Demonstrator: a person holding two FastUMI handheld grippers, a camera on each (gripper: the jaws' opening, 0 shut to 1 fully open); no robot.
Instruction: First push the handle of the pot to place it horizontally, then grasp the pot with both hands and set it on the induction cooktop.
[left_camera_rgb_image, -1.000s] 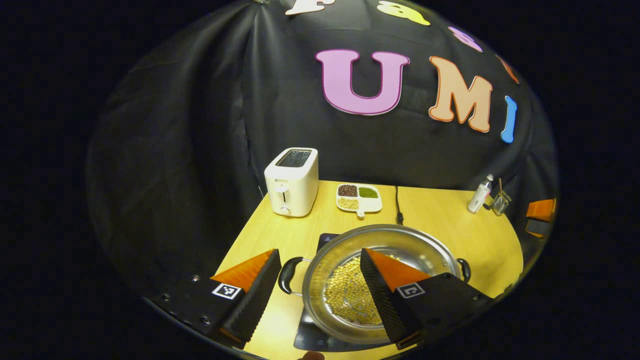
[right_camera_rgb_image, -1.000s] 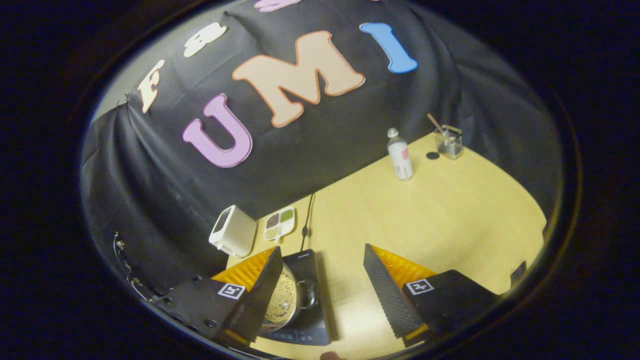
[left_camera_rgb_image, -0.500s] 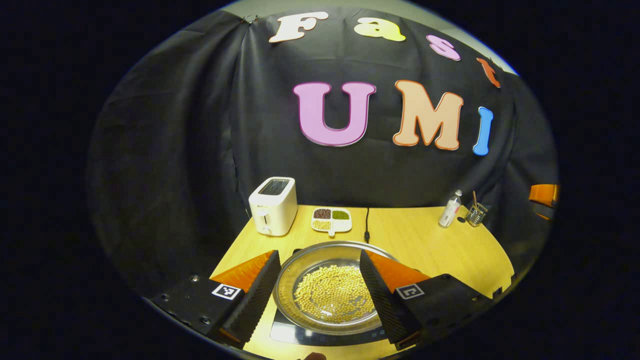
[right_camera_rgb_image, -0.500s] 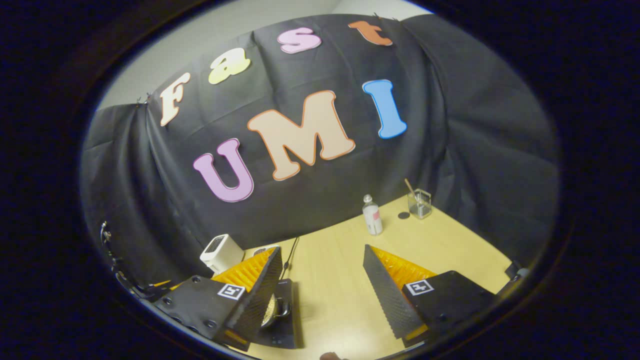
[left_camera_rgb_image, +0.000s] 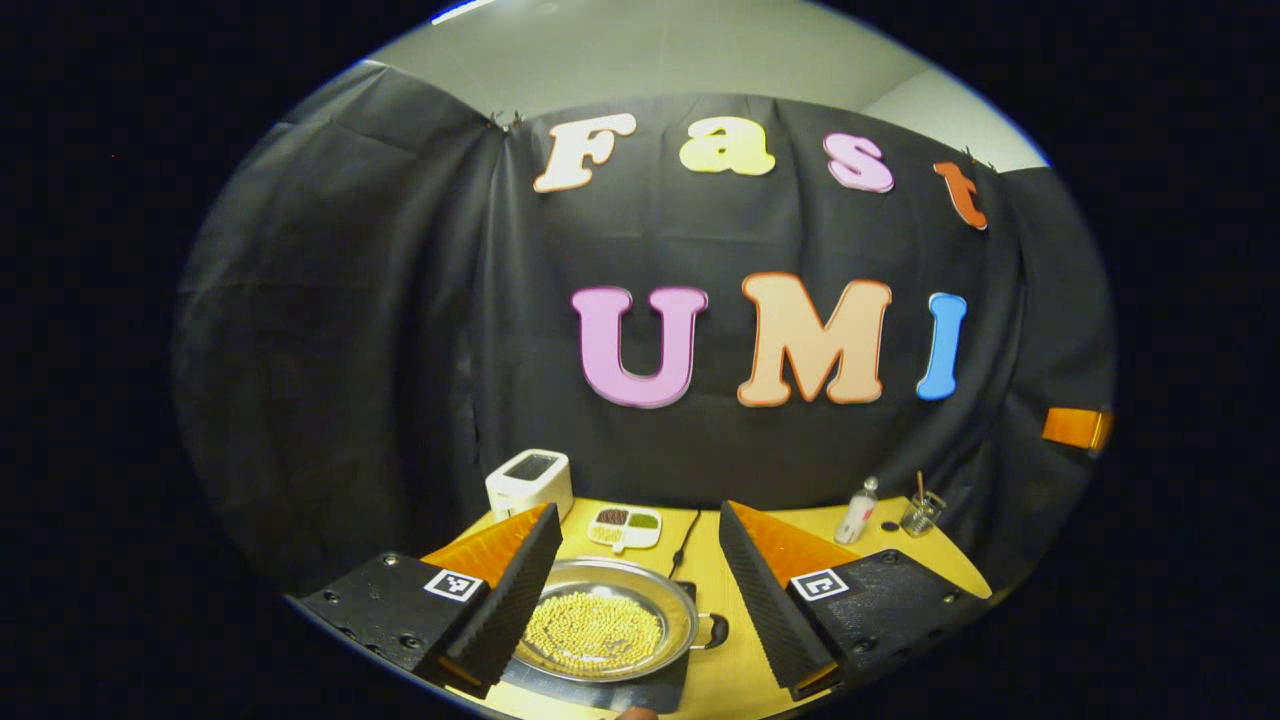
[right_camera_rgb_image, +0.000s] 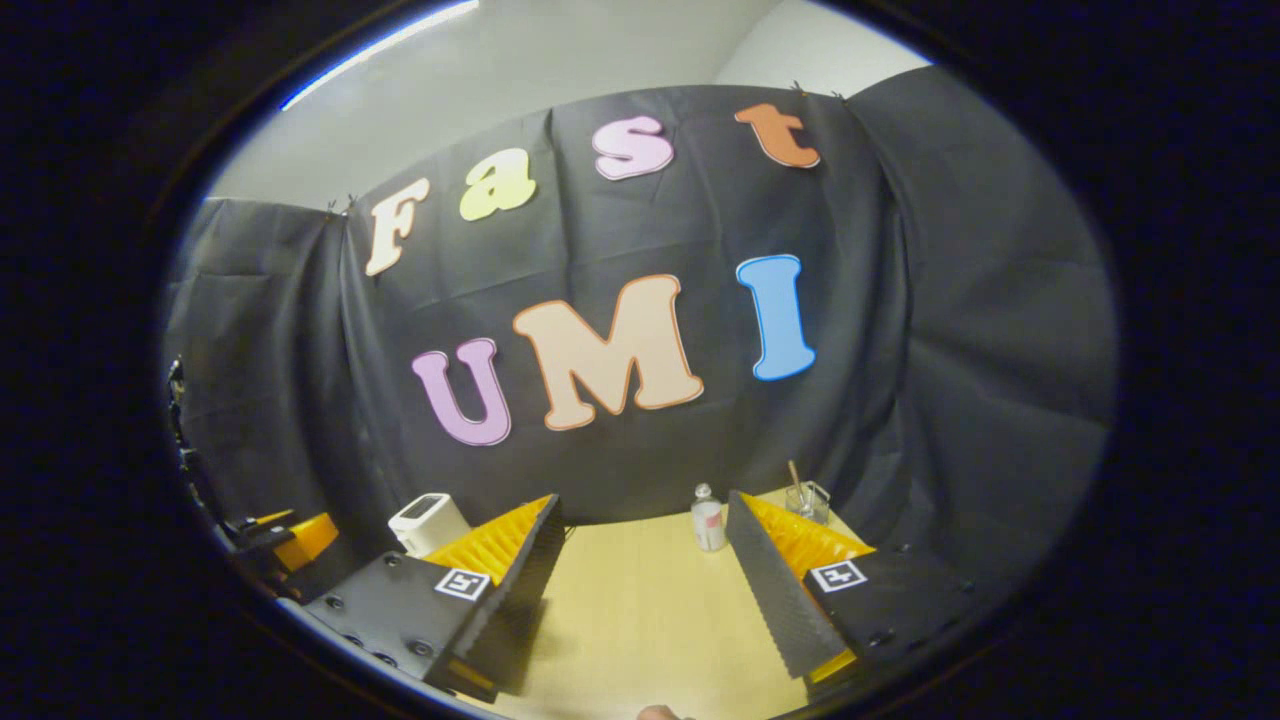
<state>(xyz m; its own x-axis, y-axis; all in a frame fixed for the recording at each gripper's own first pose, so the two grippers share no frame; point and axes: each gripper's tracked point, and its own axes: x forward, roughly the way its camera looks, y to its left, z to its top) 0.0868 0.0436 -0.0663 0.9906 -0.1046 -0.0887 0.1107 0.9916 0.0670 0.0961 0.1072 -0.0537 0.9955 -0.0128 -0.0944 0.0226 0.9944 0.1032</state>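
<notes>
In the left gripper view a shallow steel pot (left_camera_rgb_image: 606, 628) holding yellow beans rests on the black induction cooktop (left_camera_rgb_image: 600, 688). Its dark right handle (left_camera_rgb_image: 715, 630) sticks out sideways over the cooktop's edge. My left gripper (left_camera_rgb_image: 635, 535) is open, raised above and behind the pot, with nothing between its fingers. In the right gripper view my right gripper (right_camera_rgb_image: 643, 520) is open too, pulled back high over bare wooden table (right_camera_rgb_image: 640, 610), holding nothing.
A white toaster (left_camera_rgb_image: 529, 482) and a divided dish of grains (left_camera_rgb_image: 624, 526) stand at the back left. A cord (left_camera_rgb_image: 684, 540) runs to the cooktop. A small bottle (left_camera_rgb_image: 856, 510) and a glass with a stick (left_camera_rgb_image: 921, 512) sit at the back right.
Both grippers have drawn back and tilted upward, away from the pot. The pot stays on the cooktop and looks smaller and lower; the right gripper view has lost sight of it.
</notes>
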